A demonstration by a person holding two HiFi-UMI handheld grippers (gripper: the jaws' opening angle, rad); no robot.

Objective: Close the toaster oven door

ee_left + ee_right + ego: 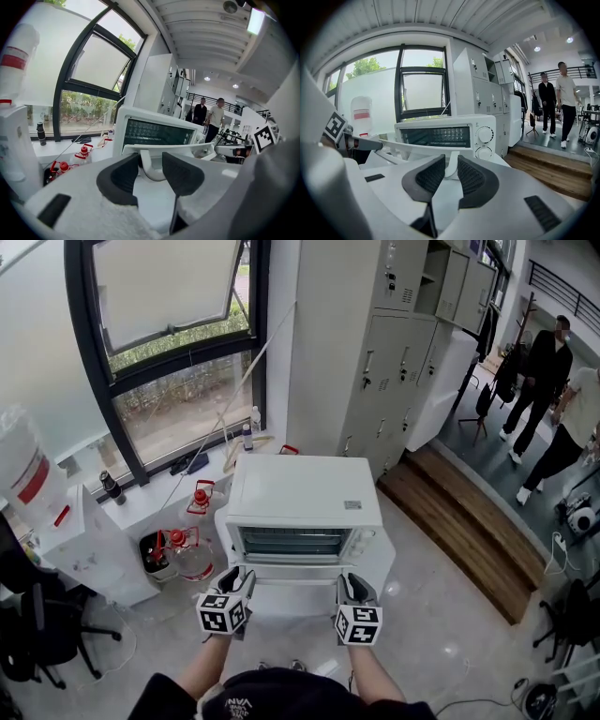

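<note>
Presently clamping door handle [159,149] with right hand-held gripper [451,161], straddling loosely with left hand-held gripper [151,158]; handle crosswise, just ahead.

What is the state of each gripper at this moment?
Left gripper: open, with the door handle between its jaws, not clamped.
Right gripper: closed on the door handle.

The toaster oven [305,488] is finished in smooth white painted metal, its door handle [451,166] in glossy plastic. Matt black ribbed pads [429,177] are carried by the right tongs [451,156]. At 3 o'clock, a wooden step [459,531] is bordered by glossy floor [441,634].
</note>
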